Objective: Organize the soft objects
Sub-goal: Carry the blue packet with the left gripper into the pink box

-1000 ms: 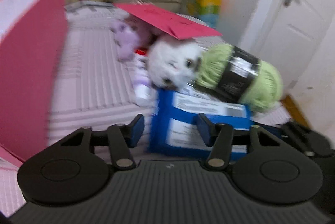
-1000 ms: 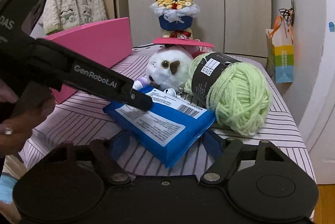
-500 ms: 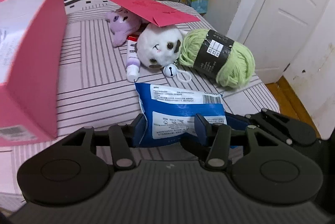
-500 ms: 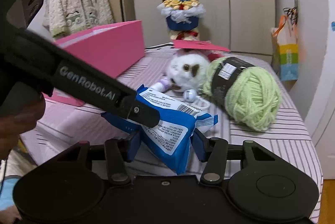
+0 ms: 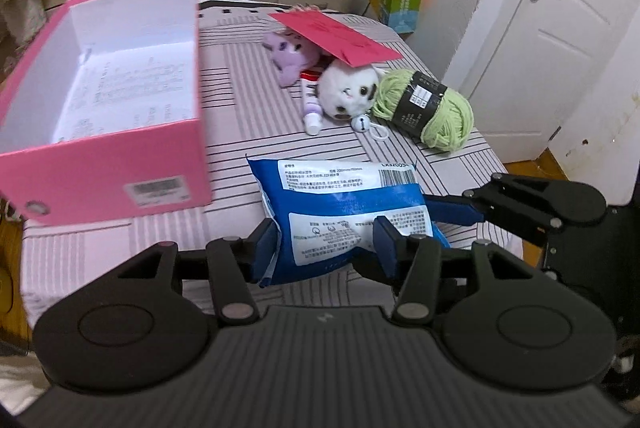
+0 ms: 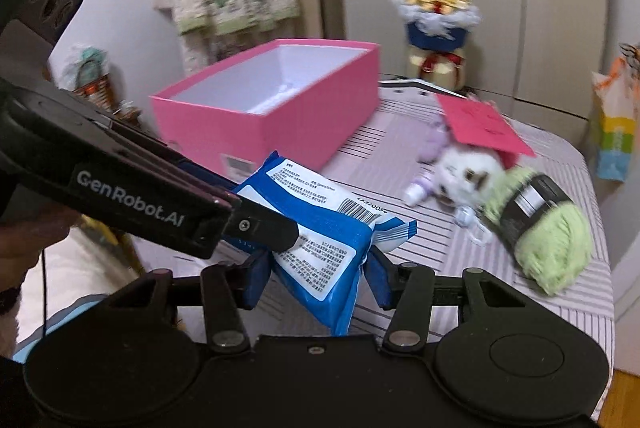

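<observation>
Above the striped table point(image 5: 248, 116) | you hold the blue packet point(image 5: 344, 216) off the surface, left gripper point(image 5: 326, 242) and right gripper point(image 6: 316, 278) both clamped on it | pink box point(image 5: 120, 152) looks empty, nothing sorted yet | yarn ball point(image 5: 428, 108), white plush point(image 5: 348, 92), purple plush point(image 5: 288, 56) left to put away

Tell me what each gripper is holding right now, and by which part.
Both grip the same blue packet. The left gripper pinches its near end across the width; the right gripper pinches the other end, its fingers on either side.
</observation>
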### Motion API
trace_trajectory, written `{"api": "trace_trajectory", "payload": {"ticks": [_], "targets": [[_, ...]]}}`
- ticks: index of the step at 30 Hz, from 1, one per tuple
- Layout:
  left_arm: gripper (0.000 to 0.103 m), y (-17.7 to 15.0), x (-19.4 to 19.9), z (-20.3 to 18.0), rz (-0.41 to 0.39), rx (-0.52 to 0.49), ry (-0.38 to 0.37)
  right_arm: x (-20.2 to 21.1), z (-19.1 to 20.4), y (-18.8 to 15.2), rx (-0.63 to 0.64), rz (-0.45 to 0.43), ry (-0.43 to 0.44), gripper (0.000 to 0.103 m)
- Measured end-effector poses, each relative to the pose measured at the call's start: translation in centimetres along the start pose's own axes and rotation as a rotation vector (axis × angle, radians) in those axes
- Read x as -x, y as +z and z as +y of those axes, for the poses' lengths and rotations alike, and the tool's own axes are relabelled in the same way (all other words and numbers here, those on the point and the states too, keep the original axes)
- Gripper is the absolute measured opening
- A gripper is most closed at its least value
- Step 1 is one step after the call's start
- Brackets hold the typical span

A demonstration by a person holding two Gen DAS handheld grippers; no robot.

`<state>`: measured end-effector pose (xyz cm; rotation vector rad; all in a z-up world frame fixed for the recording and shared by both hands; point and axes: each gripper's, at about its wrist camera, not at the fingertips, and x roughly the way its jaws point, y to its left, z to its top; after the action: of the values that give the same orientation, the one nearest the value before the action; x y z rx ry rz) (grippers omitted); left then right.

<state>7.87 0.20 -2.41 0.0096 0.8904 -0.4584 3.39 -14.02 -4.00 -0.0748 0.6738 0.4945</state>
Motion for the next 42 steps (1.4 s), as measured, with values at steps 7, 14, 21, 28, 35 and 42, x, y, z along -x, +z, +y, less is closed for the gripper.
{"api": "trace_trajectory", "payload": {"ticks": [7,14,21,28,35,42], "targets": [[0.051,0.2,3.9,2.9,-0.026,0.046,0.024,0.2,3.1,3.6,0.050,0.019,0.088,0.056],[0.051,3.1,6.1,6.8,-0.031,0.101,0.038,-1.3,5.6,8.1,0.083,0.026,0.123,0.056],[0.052,8.4,5.3,10.9,-0.089,0.109,0.079,-5.1,5.5,13.6,0.105,-0.010,0.118,0.056],[0.052,14.3,0.4,16.0,-0.089,0.141,0.067,-11.7,3.3,19.2,0.153,0.049,0.086,0.056],[0.052,17.5,-5.6,20.6,-0.056,0.225,0.047,-18.4,1.8,22.1,0.245,0.131,0.030,0.056],[0.052,18.1,-10.6,23.6,0.029,0.322,0.026,-23.4,1.5,22.5,0.321,0.241,0.001,0.056]]}}
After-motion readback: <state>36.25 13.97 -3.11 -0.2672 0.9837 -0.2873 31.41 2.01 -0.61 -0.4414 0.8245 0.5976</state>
